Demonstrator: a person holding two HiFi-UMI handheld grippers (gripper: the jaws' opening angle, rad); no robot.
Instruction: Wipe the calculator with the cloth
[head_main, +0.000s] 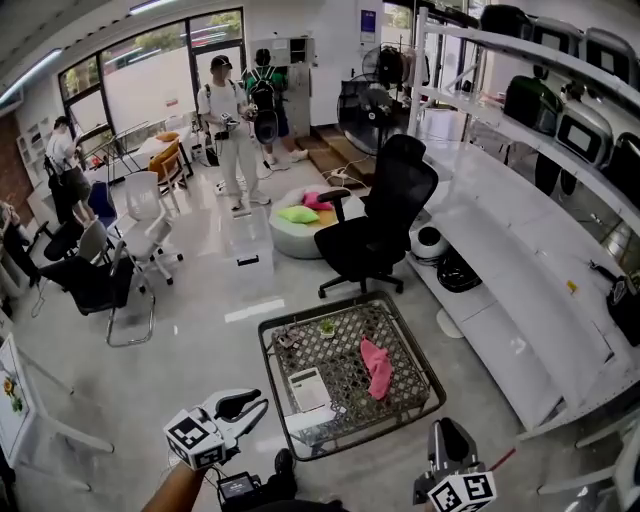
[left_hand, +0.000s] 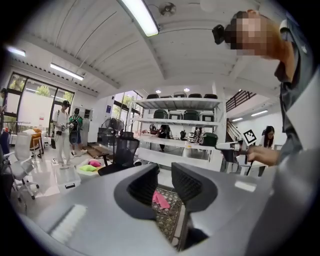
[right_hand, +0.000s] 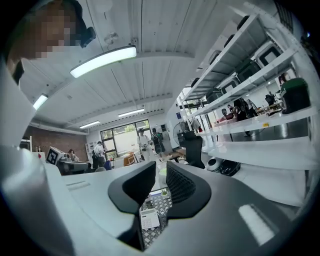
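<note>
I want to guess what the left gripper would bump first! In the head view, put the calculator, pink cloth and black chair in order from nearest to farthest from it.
1. calculator, on the table's near left, closest to the left gripper.
2. pink cloth, farther right on the table.
3. black chair, beyond the table, on the floor.
</note>
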